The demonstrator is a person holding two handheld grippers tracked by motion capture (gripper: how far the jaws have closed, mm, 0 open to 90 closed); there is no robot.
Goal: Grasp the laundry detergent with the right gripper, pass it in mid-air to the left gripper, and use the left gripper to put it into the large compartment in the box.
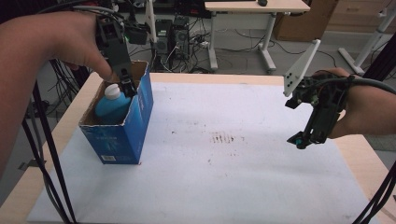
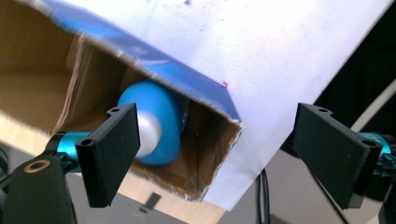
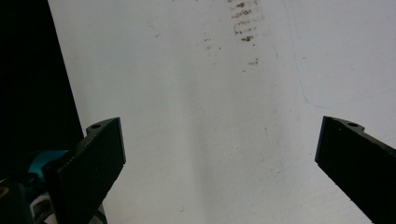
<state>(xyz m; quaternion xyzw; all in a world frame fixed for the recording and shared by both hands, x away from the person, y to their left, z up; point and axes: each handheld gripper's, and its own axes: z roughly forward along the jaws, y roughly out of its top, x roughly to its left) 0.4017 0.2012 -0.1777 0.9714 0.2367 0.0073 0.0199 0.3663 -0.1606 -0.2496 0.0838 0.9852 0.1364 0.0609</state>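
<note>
The blue bottle is lodged inside the blue carton, just below the left gripper, whose jaws are spread wide around nothing. The right gripper is held wide and empty, well apart. The carton could be tipped if its rim is snagged on withdrawal.

The bottle lies inside the box, at the sheet's left.
</note>
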